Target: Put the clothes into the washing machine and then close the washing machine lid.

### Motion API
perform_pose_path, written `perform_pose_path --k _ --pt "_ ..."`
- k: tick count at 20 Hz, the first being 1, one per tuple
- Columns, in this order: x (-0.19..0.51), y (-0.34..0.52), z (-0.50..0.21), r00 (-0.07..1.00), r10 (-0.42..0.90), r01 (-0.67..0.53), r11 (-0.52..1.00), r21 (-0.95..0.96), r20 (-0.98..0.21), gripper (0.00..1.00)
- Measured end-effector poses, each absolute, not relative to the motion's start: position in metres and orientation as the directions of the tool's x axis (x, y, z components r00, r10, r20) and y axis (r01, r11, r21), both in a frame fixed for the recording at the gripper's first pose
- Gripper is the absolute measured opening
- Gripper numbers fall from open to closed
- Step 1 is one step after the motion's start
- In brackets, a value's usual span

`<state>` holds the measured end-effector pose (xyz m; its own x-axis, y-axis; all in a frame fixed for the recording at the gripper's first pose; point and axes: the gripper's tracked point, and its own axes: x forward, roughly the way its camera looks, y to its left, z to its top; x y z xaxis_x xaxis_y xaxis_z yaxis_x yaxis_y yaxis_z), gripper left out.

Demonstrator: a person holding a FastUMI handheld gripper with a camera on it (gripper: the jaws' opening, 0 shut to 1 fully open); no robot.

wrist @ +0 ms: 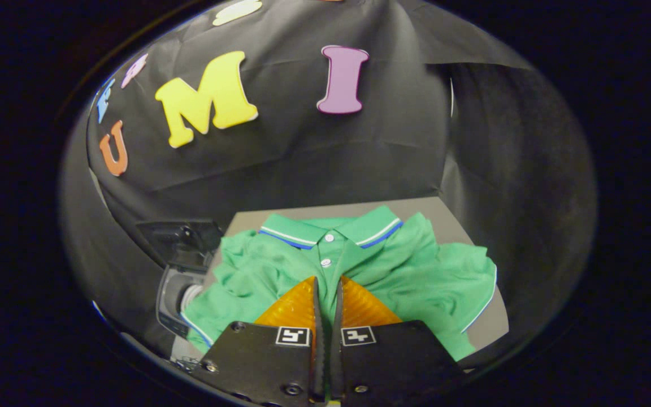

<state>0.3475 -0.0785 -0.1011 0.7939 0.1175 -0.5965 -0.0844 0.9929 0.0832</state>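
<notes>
The gripper (327, 282) has its two fingers drawn nearly together, only a thin slit between them, and a narrow fold of green fabric appears to run into that slit at the tips, so the fingers look pinched on the cloth just below the button placket. That cloth is a green polo shirt (393, 265), lying face up and rumpled on a grey table (450, 223). Its collar, trimmed with white and blue stripes, lies just beyond the fingertips, with two pale buttons visible on the placket between collar and fingers. One sleeve spreads out to the right, edged with a thin white and blue line at its hem; the other side bunches in folds to the left. The gripper points forward and slightly down over the shirt's chest, roughly in line with the placket. To the left of the shirt, just off the table's edge, stands the washing machine (176, 288), its dark lid (181, 237) raised and its opening showing below it.
</notes>
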Motion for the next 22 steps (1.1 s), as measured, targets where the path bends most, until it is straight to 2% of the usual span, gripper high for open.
perform_pose_path --k 4,9,22 --pt "0.339 -0.036 -0.059 0.817 0.219 -0.169 0.975 0.142 -0.533 0.07" --pt "0.326 0.034 -0.025 0.793 0.370 -0.304 0.929 0.211 -0.485 0.07" --pt "0.297 0.220 -0.001 0.643 0.613 -0.560 0.785 0.265 -0.458 0.07"
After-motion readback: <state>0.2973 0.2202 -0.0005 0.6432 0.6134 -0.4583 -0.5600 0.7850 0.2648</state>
